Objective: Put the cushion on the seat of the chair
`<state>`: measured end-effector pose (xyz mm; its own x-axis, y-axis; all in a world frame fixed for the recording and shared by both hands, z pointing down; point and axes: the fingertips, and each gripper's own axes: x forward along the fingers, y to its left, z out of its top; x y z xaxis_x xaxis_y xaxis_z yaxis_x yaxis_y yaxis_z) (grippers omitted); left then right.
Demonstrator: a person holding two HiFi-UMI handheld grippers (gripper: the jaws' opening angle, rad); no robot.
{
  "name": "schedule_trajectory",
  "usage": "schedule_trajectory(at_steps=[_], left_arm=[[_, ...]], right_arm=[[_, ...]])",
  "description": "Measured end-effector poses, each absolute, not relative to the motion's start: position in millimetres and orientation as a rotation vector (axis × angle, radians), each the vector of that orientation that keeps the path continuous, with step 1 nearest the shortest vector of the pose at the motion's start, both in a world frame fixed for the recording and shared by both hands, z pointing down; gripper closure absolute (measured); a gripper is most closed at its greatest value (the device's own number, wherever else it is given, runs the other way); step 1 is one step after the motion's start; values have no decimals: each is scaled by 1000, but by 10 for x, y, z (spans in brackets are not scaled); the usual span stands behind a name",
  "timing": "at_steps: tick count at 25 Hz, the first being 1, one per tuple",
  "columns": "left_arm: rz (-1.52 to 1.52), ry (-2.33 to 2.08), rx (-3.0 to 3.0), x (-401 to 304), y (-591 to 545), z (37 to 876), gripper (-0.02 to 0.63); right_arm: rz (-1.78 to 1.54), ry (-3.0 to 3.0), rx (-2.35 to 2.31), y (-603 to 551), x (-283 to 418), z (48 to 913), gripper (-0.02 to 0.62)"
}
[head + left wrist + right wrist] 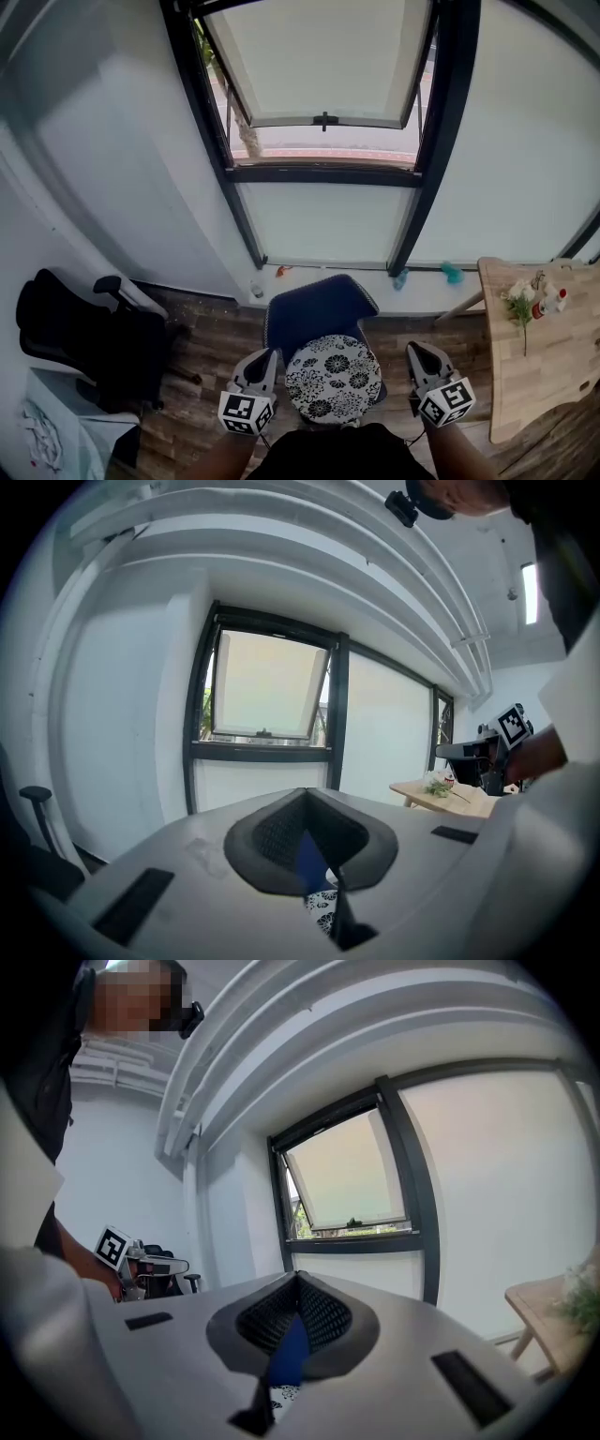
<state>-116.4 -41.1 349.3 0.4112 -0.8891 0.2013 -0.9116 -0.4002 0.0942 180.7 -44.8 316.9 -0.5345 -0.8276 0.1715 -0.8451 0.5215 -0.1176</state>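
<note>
on the blue chair (314,309) seat lies the floral cushion (333,378), flanked by left gripper (265,356) and right gripper (419,350), jaws closed and empty.

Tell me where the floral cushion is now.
Head view, bottom centre: the floral cushion lies on the seat of the blue chair, flanked in frame by the left gripper and right gripper.

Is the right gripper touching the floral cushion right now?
Apart. The head view shows floor between the right gripper and the cushion; its jaws are shut, empty.
</note>
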Motion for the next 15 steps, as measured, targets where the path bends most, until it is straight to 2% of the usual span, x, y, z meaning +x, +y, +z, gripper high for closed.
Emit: schedule_trajectory(at_steps=[15], left_arm=[[246, -1647, 2477, -1389, -394, 3440, 601]], right_arm=[[273, -2701, 1397, -638, 1434, 3148, 572]])
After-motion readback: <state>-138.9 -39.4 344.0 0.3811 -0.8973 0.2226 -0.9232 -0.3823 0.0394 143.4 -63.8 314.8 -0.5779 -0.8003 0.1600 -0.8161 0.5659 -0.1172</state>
